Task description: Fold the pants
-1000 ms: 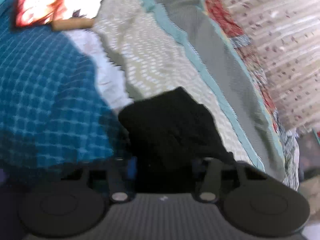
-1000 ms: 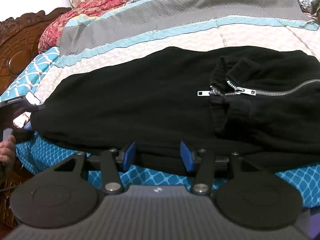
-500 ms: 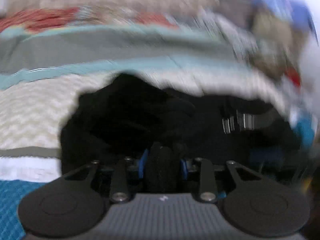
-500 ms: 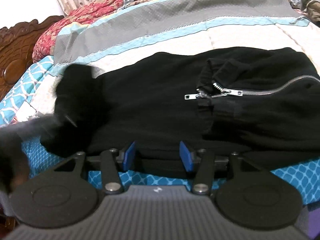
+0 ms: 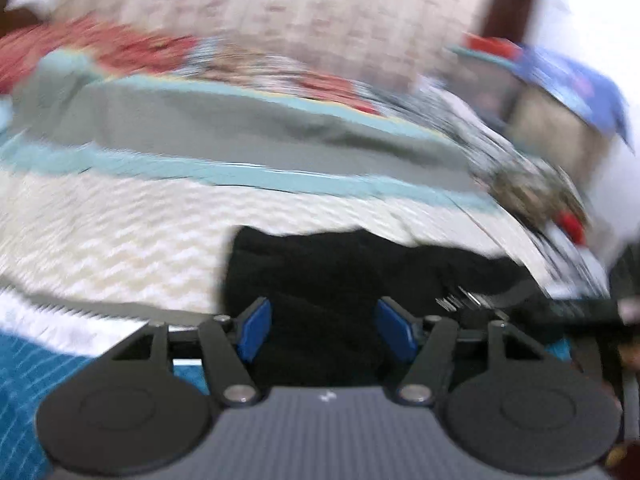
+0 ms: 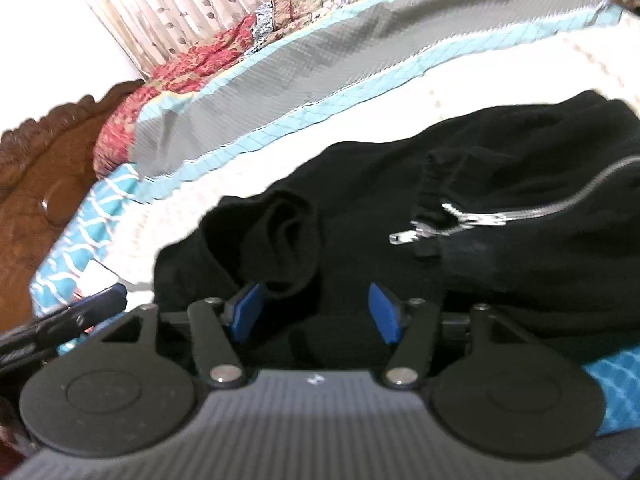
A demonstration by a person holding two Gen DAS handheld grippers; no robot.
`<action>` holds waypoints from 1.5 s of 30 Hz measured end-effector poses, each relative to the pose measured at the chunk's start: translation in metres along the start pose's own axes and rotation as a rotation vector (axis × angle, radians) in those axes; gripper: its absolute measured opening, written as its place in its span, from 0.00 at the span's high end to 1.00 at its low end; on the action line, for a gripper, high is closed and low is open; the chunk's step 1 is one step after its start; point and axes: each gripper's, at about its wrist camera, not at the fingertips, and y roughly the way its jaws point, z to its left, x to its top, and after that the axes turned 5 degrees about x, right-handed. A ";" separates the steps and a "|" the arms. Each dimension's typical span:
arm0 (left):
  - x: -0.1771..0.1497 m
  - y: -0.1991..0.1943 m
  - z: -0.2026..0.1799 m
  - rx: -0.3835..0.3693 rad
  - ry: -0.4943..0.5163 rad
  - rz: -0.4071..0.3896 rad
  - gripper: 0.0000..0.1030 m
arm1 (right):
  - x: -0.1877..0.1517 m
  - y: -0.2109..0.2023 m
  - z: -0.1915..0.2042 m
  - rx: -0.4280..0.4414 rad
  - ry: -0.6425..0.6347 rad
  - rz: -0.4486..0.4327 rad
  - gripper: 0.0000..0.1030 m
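Note:
The black pants (image 6: 400, 200) lie on the bed, the left leg end folded over toward the middle in a loose bunch (image 6: 288, 232). A silver zipper (image 6: 500, 216) shows at the right. My right gripper (image 6: 316, 312) is open, its blue pads on either side of the near edge of the pants. In the blurred left wrist view the pants (image 5: 328, 280) lie just ahead of my left gripper (image 5: 324, 328), which is open and empty over the black cloth. The left gripper also shows at the left edge of the right wrist view (image 6: 68, 316).
The bedspread has cream, teal (image 6: 360, 88) and grey (image 5: 240, 132) stripes, with blue lattice cloth (image 6: 76, 248) at the near edge. A carved wooden headboard (image 6: 48, 168) stands at the left. A curtain (image 6: 208, 4) hangs behind. Clutter (image 5: 560, 100) sits at the far right.
My left gripper carried the leg end over toward the middle of the pants, then opened and let it go. The right gripper stayed open at the near edge and tilted slightly.

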 end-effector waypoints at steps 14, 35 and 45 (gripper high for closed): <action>-0.021 0.013 0.050 0.015 -0.299 0.134 0.42 | 0.002 0.090 0.058 -0.029 -0.094 0.129 0.77; -0.006 0.082 -0.045 -0.030 0.011 0.245 0.45 | -0.007 -0.004 0.023 -0.125 -0.128 -0.135 0.57; 0.003 0.070 -0.044 -0.035 -0.023 0.260 0.45 | -0.009 -0.027 -0.016 -0.096 -0.038 -0.126 0.58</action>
